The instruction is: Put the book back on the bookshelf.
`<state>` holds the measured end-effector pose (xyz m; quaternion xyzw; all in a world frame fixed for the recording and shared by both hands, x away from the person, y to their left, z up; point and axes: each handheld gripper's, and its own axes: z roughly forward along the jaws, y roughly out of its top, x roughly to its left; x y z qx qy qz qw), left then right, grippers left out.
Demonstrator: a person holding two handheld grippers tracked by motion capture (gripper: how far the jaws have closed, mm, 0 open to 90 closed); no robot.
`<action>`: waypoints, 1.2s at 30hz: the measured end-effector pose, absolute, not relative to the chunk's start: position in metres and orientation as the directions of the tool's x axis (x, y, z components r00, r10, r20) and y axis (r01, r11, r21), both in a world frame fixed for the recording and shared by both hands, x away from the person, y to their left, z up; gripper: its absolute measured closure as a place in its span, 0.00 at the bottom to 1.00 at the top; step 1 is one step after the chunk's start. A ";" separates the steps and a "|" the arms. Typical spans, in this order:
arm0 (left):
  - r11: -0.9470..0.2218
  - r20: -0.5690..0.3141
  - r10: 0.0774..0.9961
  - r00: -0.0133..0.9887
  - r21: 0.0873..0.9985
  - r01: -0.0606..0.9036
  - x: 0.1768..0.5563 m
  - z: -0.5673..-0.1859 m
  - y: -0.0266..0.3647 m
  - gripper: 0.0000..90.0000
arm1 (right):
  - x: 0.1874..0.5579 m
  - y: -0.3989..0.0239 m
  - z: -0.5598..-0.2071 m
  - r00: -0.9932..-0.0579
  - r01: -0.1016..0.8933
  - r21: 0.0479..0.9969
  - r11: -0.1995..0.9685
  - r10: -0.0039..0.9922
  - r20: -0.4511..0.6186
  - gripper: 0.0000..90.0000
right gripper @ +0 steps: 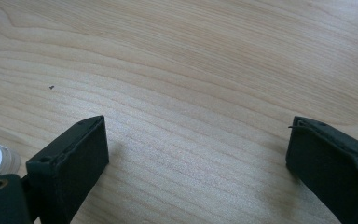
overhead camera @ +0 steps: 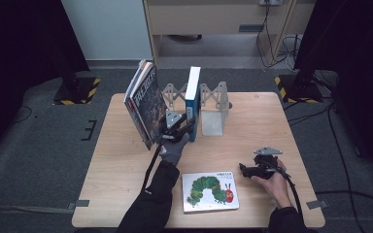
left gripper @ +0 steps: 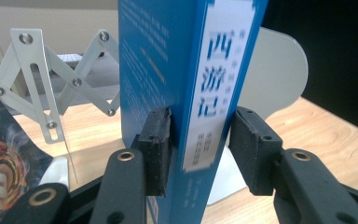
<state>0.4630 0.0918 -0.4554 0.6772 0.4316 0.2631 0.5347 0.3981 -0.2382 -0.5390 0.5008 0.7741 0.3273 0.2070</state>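
Standing upright in folding rack (overhead camera: 212, 97) at table (overhead camera: 126, 165) back: blue book (overhead camera: 192, 99), spine straddled by left gripper (left gripper: 199, 140). Left pad touches cover; right pad shows gap, so grip looks loose, book may slip or tip. Magazine (overhead camera: 144, 104) leans nearby, could topple if bumped. Right gripper (right gripper: 198, 158) released, resting on table, nothing between jaws.
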 end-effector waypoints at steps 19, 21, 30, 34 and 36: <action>-0.052 -0.131 0.862 0.489 0.938 0.343 0.469 -0.451 0.080 0.64 | 0.398 -0.238 -0.539 -0.415 0.640 0.714 0.285 0.910 0.009 0.07; -0.050 -0.135 0.862 0.488 0.936 0.347 0.470 -0.450 0.078 0.64 | 0.398 -0.238 -0.539 -0.415 0.640 0.714 0.285 0.910 0.008 0.07; -0.058 -0.129 0.863 0.489 0.935 0.350 0.471 -0.449 0.074 0.63 | 0.398 -0.238 -0.539 -0.415 0.640 0.714 0.284 0.910 0.010 0.07; -0.057 -0.125 0.862 0.491 0.939 0.339 0.471 -0.451 0.075 0.63 | 0.398 -0.238 -0.539 -0.415 0.639 0.715 0.284 0.910 0.010 0.07; -0.054 -0.126 0.862 0.491 0.941 0.335 0.470 -0.452 0.076 0.63 | 0.398 -0.238 -0.539 -0.415 0.639 0.715 0.284 0.910 0.009 0.07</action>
